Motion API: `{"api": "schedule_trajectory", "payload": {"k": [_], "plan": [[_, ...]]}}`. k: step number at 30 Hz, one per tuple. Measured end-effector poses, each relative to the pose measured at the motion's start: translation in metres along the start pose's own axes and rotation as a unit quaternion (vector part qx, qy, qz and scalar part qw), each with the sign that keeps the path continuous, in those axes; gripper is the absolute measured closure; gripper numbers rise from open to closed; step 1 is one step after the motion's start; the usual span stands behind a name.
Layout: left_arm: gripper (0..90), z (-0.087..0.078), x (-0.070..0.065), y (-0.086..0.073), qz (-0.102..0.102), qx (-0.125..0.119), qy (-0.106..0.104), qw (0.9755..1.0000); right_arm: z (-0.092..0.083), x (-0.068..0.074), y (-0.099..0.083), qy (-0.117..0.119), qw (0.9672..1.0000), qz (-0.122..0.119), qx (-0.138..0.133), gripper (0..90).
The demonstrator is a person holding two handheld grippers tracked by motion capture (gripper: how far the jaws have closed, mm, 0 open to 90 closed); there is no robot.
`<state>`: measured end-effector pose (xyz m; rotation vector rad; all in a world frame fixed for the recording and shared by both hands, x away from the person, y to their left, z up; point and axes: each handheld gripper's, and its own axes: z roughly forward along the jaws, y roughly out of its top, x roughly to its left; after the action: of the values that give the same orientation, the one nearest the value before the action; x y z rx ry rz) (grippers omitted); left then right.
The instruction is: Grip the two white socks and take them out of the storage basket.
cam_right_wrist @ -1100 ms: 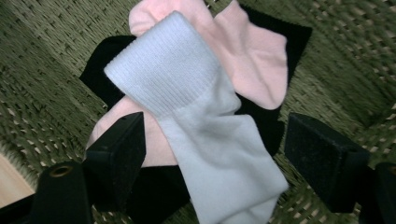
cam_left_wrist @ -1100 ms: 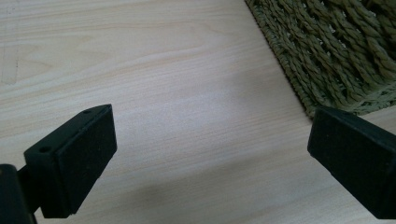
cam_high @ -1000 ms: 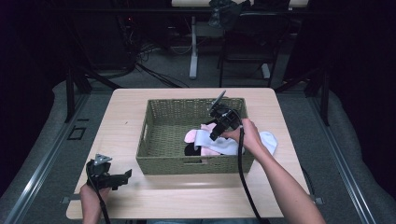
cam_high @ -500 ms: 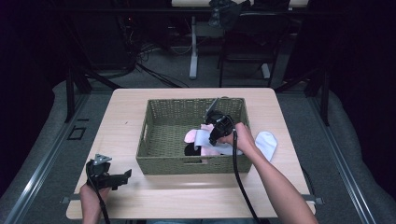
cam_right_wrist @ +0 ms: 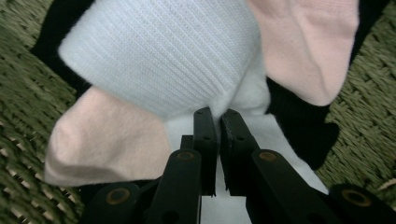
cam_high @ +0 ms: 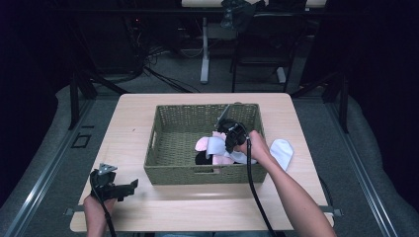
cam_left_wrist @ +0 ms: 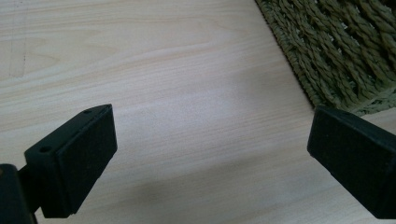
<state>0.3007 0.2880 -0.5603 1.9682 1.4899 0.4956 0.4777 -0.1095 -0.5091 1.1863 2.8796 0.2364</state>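
A green wicker basket [cam_high: 173, 173] stands mid-table with a heap of socks in it. The heap is a white ribbed sock [cam_right_wrist: 159, 60], two pink socks [cam_right_wrist: 107, 140] and a black one [cam_right_wrist: 299, 126] underneath. My right gripper [cam_high: 222, 146] reaches down into the basket. Its jaws have just been closing, and the right gripper [cam_right_wrist: 217, 116] now stands shut on a fold of the white sock. My left gripper [cam_high: 129, 186] rests near the table's front left corner. The left gripper [cam_left_wrist: 210, 140] is open over bare wood.
Another white sock [cam_high: 281, 152] lies on the table just right of the basket. A corner of the basket [cam_left_wrist: 345, 56] sits close ahead of the left gripper. The wooden table [cam_high: 128, 128] has free room left of the basket. Chairs and cables stand behind.
The right hand sank a little into the basket toward the socks, and its jaws went from wide to closed on the white sock. The left hand kept still.
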Motion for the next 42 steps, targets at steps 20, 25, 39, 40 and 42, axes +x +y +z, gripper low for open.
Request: {"api": "schedule_trajectory", "payload": {"k": [20,25,39,40,42], "plan": [[2.0,-0.002,-0.002,0.000,0.000,-0.009,0.001,1.0000,-0.096,-0.007,-0.014,-0.034,0.9964,-0.002,-0.078,86.3],[1.6,-0.002,0.000,0.000,-0.003,-0.013,-0.007,0.9999,-0.112,-0.008,-0.015,-0.037,0.9955,-0.001,-0.087,86.3],[0.0,-0.002,0.000,0.000,-0.012,-0.026,-0.021,0.9994,-0.143,-0.009,-0.021,-0.027,0.9931,-0.002,-0.114,86.2],[0.0,-0.002,0.000,0.000,-0.013,-0.027,-0.021,0.9993,-0.145,-0.009,-0.021,-0.028,0.9928,-0.002,-0.116,86.2],[0.0,-0.002,0.001,0.000,-0.012,-0.023,-0.021,0.9994,-0.150,-0.009,-0.021,-0.026,0.9923,-0.002,-0.121,86.2]]}}
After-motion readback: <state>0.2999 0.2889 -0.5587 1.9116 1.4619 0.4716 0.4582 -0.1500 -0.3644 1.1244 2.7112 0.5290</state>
